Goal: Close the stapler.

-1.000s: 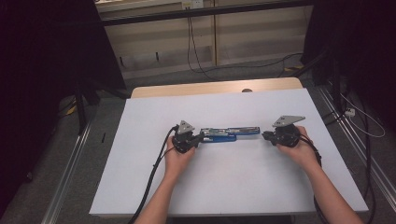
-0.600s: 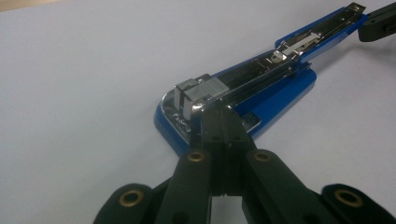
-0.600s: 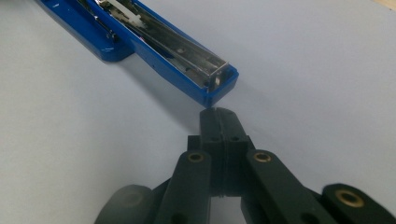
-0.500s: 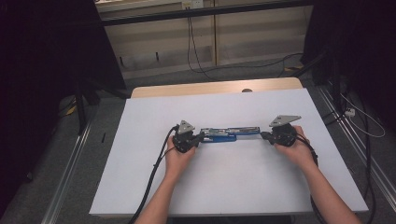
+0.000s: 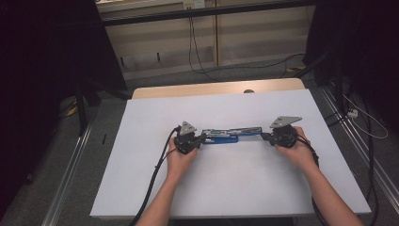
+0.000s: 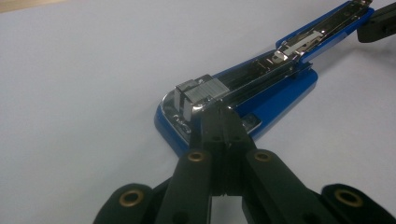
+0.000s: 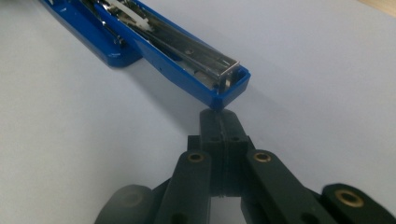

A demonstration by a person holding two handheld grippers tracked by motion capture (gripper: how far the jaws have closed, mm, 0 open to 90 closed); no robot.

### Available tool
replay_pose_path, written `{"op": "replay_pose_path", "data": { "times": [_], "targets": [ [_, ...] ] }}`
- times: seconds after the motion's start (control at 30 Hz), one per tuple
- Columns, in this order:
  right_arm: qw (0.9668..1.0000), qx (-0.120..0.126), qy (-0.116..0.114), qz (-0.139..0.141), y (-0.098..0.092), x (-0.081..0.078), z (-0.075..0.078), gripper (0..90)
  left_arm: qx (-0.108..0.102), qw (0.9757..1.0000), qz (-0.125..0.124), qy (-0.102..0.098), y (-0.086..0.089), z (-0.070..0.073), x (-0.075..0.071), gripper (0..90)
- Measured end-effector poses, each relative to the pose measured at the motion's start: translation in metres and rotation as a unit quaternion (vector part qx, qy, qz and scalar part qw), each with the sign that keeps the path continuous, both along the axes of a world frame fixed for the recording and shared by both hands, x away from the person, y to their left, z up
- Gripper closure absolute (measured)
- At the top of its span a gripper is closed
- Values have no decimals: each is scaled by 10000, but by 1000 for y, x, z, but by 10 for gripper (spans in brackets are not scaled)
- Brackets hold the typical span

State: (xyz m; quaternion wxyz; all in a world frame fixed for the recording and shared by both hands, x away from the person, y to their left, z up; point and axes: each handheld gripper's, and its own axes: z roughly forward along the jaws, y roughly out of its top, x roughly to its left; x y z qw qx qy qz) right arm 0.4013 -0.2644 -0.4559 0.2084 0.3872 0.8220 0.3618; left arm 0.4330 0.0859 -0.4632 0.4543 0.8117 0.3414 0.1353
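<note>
On the white table (image 5: 141,188), about midway between its left and right edges, the blue stapler (image 5: 221,136) lies flipped wide open, staple rail up. The left gripper (image 6: 219,114), jaws pressed together, bears on the base end; the right gripper (image 7: 219,122), also pressed together, touches the tip of the swung-out top. It looks like reloading or closing: next, the right must swing that top back over while the left pins the base.

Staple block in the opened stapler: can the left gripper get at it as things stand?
Probably yes: the left gripper sits shut right at the staple block, with the blue stapler swung open and nothing between them.
</note>
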Motion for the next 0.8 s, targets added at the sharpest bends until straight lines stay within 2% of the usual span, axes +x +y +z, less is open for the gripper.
{"op": "replay_pose_path", "data": {
  "times": [0.43,0.57,0.6,0.7,0.8],
  "targets": [
    [9993,304,-185,77,3,-2,7,900,-32,10000,8,24,0,0,0,900],
    [9992,325,-202,82,4,-2,7,900,-96,9999,-14,50,0,0,0,900],
    [9992,336,-197,80,4,-2,7,900,-25,10000,-12,28,-1,0,0,900],
    [9992,347,-195,102,5,-2,6,897,-67,10000,-10,50,-1,0,-1,900],
    [9989,408,-187,104,6,-2,6,866,-127,9999,-12,105,0,-1,-1,900]
  ]
}}
